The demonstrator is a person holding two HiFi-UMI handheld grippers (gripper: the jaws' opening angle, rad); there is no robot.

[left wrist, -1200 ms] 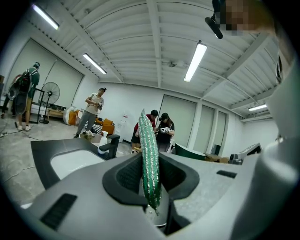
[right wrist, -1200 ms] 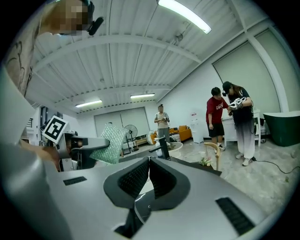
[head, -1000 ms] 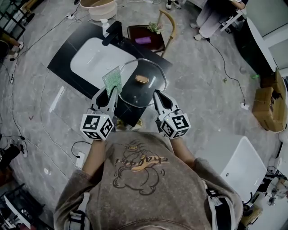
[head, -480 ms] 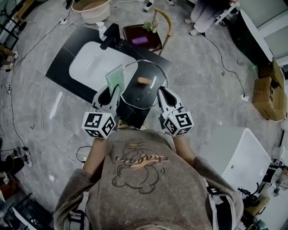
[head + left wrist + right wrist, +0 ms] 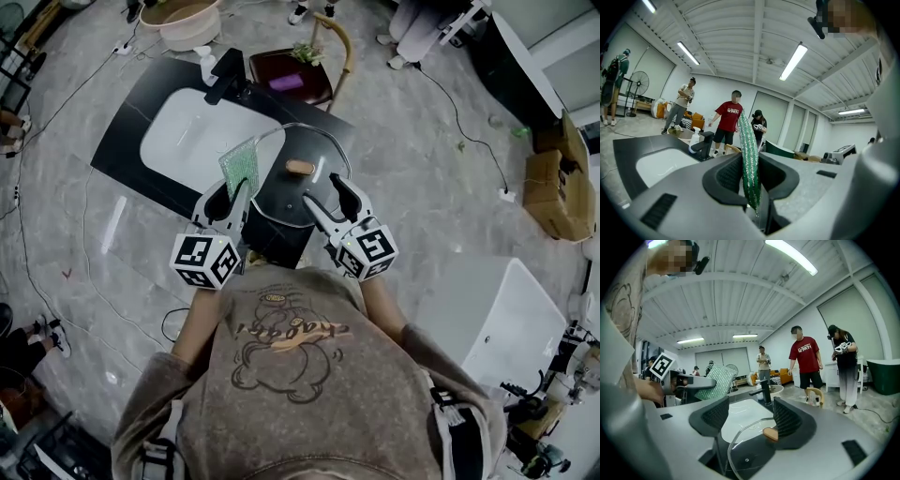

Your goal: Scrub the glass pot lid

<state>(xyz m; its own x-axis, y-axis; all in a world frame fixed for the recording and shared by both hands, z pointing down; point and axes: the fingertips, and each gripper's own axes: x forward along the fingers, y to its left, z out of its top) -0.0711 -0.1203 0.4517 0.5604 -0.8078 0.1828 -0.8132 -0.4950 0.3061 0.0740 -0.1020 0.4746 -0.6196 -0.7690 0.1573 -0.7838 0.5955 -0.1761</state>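
Left gripper (image 5: 230, 194) pinches the green scrub pad (image 5: 239, 164) upright just beside the glass lid (image 5: 281, 195), probably staged to wipe. Right gripper (image 5: 322, 191) jaws are opening, lid rim between them, pads off it. Lid lies on the black surface (image 5: 127, 145) by the sink (image 5: 187, 131): clear glass, tan knob (image 5: 300, 168) up

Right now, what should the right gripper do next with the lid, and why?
Probably pull the right gripper straight back off the lid. Its jaws are opening and not pinching the rim that sits between them, and the lid seems to rest on the black counter.
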